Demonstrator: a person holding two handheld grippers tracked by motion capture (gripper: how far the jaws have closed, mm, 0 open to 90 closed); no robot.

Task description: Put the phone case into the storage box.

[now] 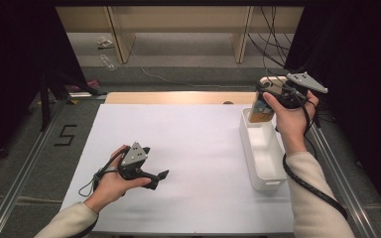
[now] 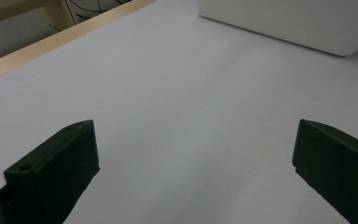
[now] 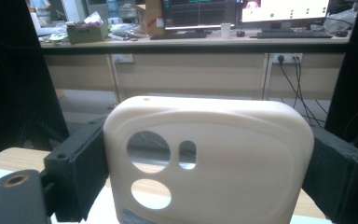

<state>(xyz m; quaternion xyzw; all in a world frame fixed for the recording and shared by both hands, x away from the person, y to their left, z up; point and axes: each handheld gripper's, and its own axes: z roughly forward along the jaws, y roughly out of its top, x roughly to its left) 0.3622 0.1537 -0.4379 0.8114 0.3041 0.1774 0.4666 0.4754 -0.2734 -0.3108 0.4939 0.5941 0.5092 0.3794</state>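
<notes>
On the left half of the white table sheet [image 1: 188, 148], the left gripper [image 1: 158, 177] rests low in the person's left hand [image 1: 111, 183], its body tipped toward the middle of the table. Its own view has the two black jaws standing wide apart with nothing but bare sheet between them, and the white bin's side wall farther off. Toward the right edge of the sheet lies the long white bin [image 1: 263, 148], its length running away from the person. Above the bin's far end, the right hand [image 1: 290, 116] holds the right gripper [image 1: 268, 94] raised off the table. Its jaws clamp a cream phone case [image 3: 209, 158] by its two long edges; in the right gripper view the case stands upright between the pads, camera cut-outs at upper left. From above, the case's lower end dips toward the bin's far end, whether touching it I cannot tell.
</notes>
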